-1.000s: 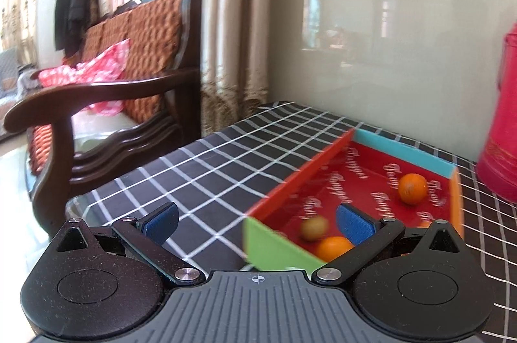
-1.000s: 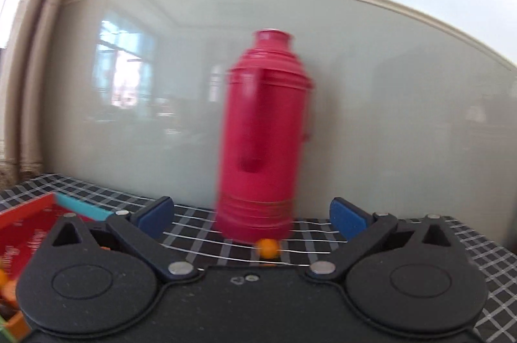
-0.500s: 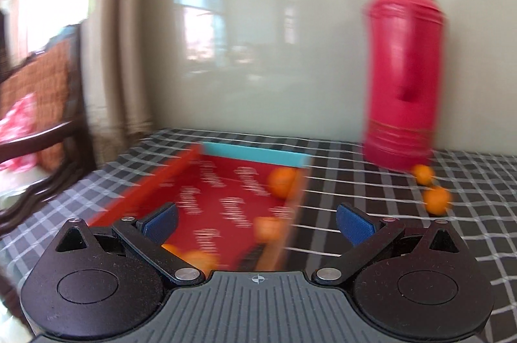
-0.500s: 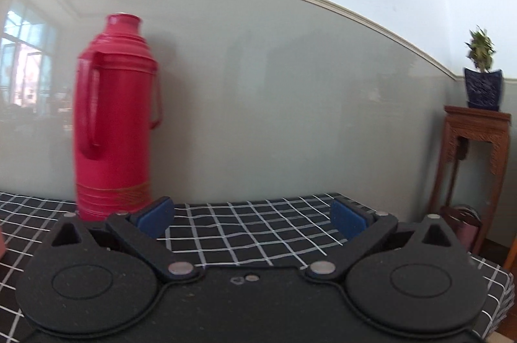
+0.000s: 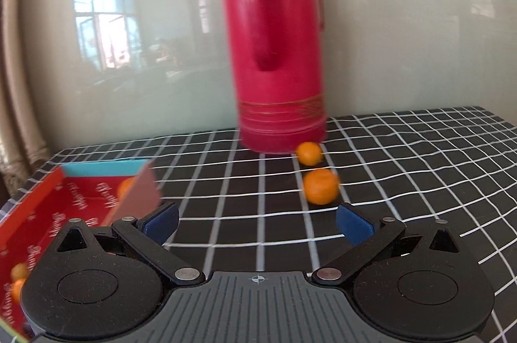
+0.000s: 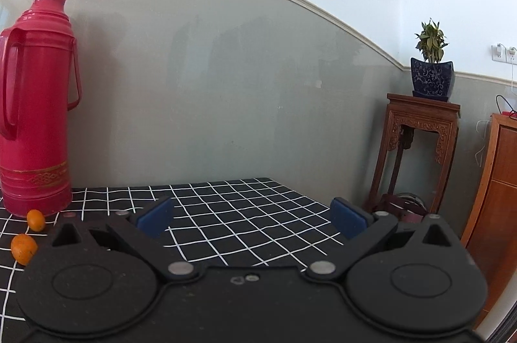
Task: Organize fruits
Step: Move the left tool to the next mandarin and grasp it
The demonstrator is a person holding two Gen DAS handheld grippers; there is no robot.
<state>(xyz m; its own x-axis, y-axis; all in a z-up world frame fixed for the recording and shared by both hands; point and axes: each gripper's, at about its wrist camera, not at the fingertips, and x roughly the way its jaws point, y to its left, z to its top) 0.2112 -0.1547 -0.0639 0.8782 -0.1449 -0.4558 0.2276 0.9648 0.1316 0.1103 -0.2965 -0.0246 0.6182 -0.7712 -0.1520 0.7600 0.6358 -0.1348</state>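
Two orange fruits lie loose on the black checked tablecloth (image 5: pixel 404 168): a larger one (image 5: pixel 321 186) and a smaller one (image 5: pixel 309 153) right at the foot of the red thermos (image 5: pixel 278 52). My left gripper (image 5: pixel 257 222) is open and empty, just short of the larger fruit. At the left stands the red box (image 5: pixel 42 213) with a blue end wall, and several small orange fruits lie inside it (image 5: pixel 126 186). My right gripper (image 6: pixel 252 218) is open and empty over bare cloth. The same two fruits (image 6: pixel 23 247) (image 6: pixel 35 219) show at its far left by the thermos (image 6: pixel 35 117).
A grey glossy wall panel backs the table. The table's right edge (image 6: pixel 323 213) drops off toward a carved wooden stand (image 6: pixel 420 149) with a potted plant (image 6: pixel 431 65) and a wooden cabinet (image 6: pixel 497 213).
Both grippers have swung right. The left view went from the armchair and box to the thermos and the two loose fruits. The right view left the thermos for the table's right end.
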